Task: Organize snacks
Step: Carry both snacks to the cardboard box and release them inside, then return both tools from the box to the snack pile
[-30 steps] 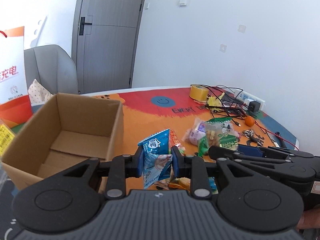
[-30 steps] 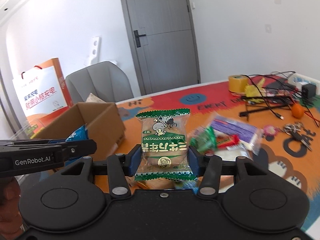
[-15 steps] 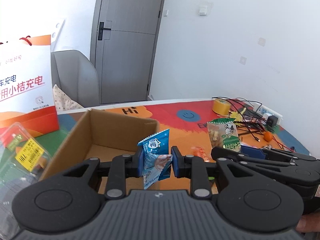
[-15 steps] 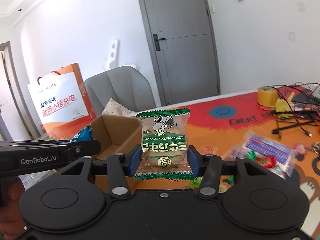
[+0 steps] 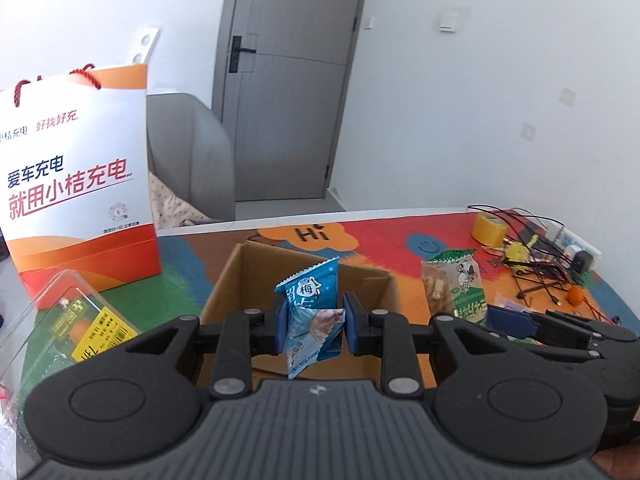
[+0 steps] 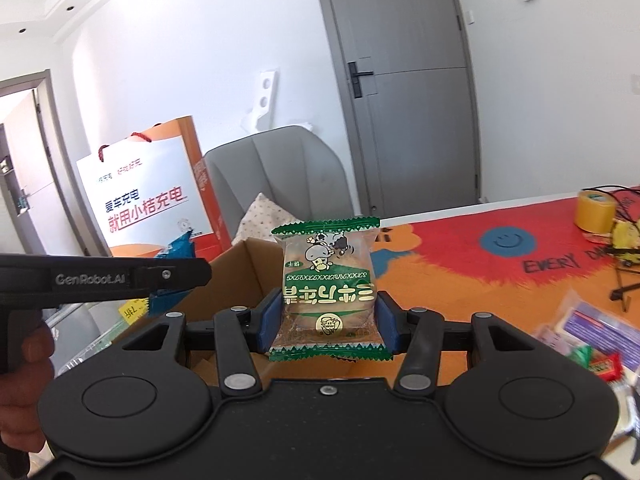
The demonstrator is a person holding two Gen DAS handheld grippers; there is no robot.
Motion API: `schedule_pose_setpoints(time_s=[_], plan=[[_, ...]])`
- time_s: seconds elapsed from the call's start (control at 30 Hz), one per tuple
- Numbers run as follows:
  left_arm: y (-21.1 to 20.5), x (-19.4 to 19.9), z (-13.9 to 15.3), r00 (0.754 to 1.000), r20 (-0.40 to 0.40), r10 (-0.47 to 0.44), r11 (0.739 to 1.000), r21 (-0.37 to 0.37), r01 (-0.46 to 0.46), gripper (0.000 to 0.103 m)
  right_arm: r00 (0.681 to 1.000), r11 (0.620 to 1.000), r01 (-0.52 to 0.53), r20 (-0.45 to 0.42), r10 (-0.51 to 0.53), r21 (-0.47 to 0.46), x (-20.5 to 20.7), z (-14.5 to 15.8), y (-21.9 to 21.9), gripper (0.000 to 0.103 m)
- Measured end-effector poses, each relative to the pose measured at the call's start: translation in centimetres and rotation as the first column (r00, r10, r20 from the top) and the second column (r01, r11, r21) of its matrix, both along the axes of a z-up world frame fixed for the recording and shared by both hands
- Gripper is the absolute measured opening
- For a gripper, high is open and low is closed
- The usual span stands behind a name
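Bright orange tabletop (image 5: 400,280) carries a cardboard box (image 5: 256,276). Above the box, the left gripper (image 5: 313,322) pinches a crumpled blue packet (image 5: 312,300); the right gripper (image 6: 326,326) clamps a green-edged biscuit packet (image 6: 326,280).

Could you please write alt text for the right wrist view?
The right tongs grip a green biscuit packet above an open cardboard box. At left, the left tongs hold a blue snack packet; behind stands an orange-and-white gift bag.
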State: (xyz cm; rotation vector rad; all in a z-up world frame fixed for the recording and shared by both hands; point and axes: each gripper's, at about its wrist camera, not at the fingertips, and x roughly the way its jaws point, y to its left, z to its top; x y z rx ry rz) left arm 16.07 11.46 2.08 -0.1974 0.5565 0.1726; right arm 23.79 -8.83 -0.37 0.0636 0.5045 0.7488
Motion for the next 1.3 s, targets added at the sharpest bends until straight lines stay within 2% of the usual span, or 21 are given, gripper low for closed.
schedule_pose_setpoints(time_s=[0.3,0.43,0.53,0.63,0.73,0.8,0.93,1.07,1.3], plan=[[1.6,2.8,-1.6,0.999,-0.042,0.035,0.998,-0.044,-0.037,0.028,0.999,1.0,-0.03,-0.036,0.03,0.009,2.1,-0.3,2.6,0.05],[2.3,3.3,-1.9,0.997,-0.048,0.062,0.995,-0.071,-0.065,0.037,0.998,0.999,-0.034,-0.058,0.034,0.004,2.8,-1.1,3.7,0.05],[2.7,2.9,-1.9,0.996,-0.044,0.077,0.993,-0.08,-0.081,0.052,0.996,0.999,-0.041,-0.074,0.041,0.005,3.0,-1.5,4.0,0.049],[2.8,2.3,-1.6,0.994,-0.033,0.103,0.992,-0.077,-0.105,0.056,0.996,0.999,-0.043,-0.077,0.044,0.011,3.1,-1.4,4.2,0.05],[2.9,1.4,-1.2,0.992,-0.024,0.125,0.989,-0.081,-0.126,0.066,0.996,0.999,-0.05,-0.075,0.05,0.013,3.1,-1.3,4.5,0.05],[3.0,0.8,-0.9,0.991,-0.013,0.134,0.988,-0.076,-0.135,0.073,0.995,0.998,-0.057,-0.082,0.058,0.014,3.2,-1.2,4.6,0.052],[3.1,-0.4,-0.6,0.988,0.006,0.156,0.984,-0.094,-0.154,0.086,0.997,0.999,-0.032,-0.073,0.034,0.023,2.7,-0.9,3.9,0.077],[2.9,-1.1,-0.8,0.984,-0.003,0.176,0.978,-0.111,-0.175,0.093,0.997,0.999,-0.01,-0.078,0.013,0.038,1.8,-0.8,2.5,0.081],[1.7,-1.9,-1.5,0.982,-0.045,0.186,0.975,-0.118,-0.19,0.094,0.994,0.996,0.05,-0.099,-0.043,0.068,0.5,-1.2,-0.5,0.09]])
